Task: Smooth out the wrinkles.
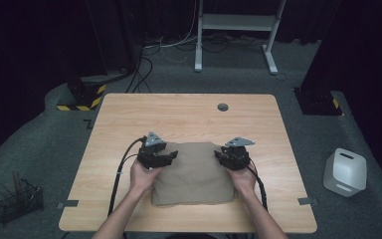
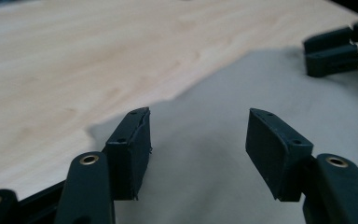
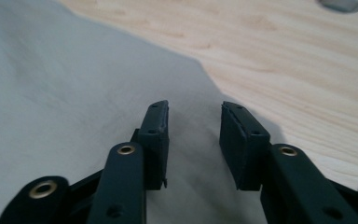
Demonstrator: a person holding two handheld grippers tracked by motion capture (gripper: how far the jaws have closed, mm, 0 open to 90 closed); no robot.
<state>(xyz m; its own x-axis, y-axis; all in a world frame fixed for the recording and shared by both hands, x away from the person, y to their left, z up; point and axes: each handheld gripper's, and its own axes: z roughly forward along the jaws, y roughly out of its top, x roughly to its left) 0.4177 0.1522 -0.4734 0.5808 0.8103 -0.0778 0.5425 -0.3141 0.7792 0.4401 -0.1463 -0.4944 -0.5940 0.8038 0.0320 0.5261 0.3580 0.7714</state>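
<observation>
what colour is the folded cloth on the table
Plain beige-tan, no pattern; the cloth shows best in the high view.

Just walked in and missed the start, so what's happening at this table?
A person is working on a folded tan cloth on a wooden table, with a hand-held gripper in each hand. The left hand-held gripper is at the cloth's far left corner, the right hand-held gripper at its far right corner. Both stand open over the fabric, with nothing clamped between the jaws.
</observation>
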